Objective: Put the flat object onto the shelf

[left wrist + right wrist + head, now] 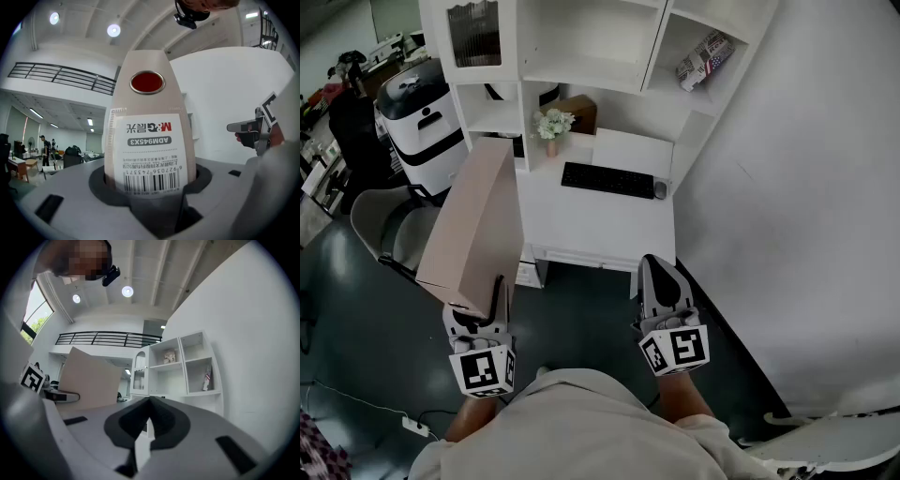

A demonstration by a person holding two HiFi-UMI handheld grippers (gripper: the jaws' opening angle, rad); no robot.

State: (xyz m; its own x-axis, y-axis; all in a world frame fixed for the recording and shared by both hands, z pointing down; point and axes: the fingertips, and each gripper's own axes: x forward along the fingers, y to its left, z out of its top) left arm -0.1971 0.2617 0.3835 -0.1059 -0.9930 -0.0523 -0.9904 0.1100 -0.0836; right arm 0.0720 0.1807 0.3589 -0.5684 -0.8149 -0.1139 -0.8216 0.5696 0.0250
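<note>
A beige flat file box (476,220) stands tilted up from my left gripper (490,302), which is shut on its lower end. In the left gripper view its spine (149,136) fills the middle between the jaws, with a white barcode label and a red round hole. My right gripper (655,268) is held level with it on the right, shut and empty; its jaws meet at a point (150,402). The white shelf unit (581,42) rises above the desk ahead and also shows in the right gripper view (172,364). The right gripper (251,128) shows at the edge of the left gripper view.
A white desk (600,225) carries a black keyboard (607,180), a mouse (660,190) and a small flower pot (552,125). A flag-patterned item (703,61) lies in a right shelf compartment. A chair (384,225) and a white machine (417,117) stand left. A white wall (806,187) runs along the right.
</note>
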